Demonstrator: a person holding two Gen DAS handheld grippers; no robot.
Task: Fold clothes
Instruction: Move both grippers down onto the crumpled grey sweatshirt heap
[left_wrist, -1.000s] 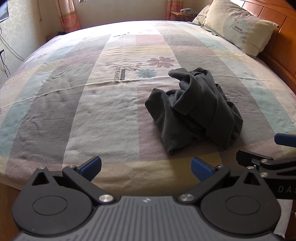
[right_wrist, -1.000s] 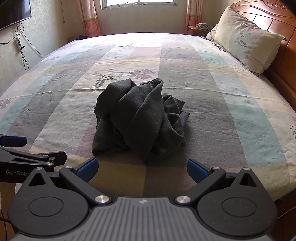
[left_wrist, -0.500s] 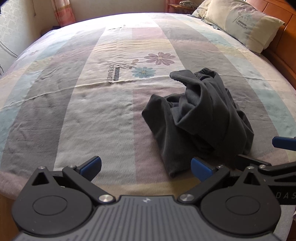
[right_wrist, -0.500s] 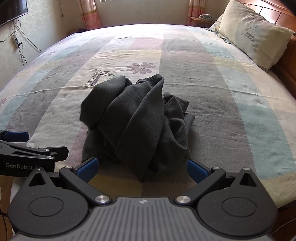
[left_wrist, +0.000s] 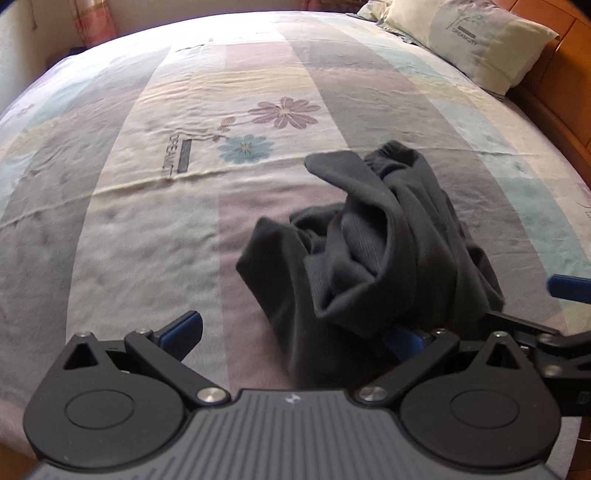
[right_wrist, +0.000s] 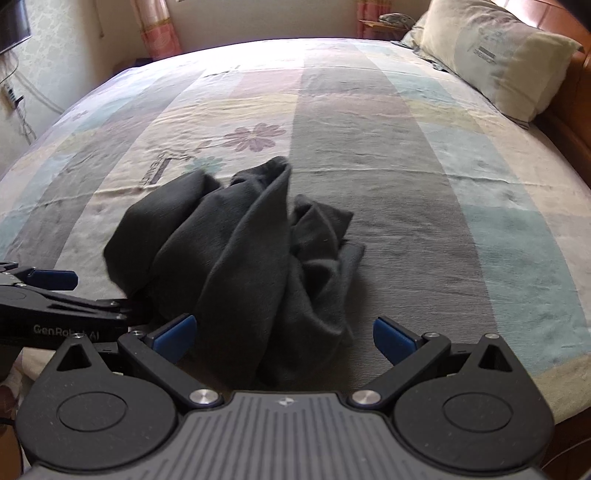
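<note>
I am holding both tongs released, grasping nothing. The dark garment (right_wrist: 243, 251) is lying crumpled near the bed's (right_wrist: 480, 184) front edge. The left gripper (left_wrist: 291, 332) and right gripper (right_wrist: 284, 332) are hanging low at its near folds. Risk: I am judging that pinching here could catch several layers, dragging the whole bunch instead of opening it.
</note>
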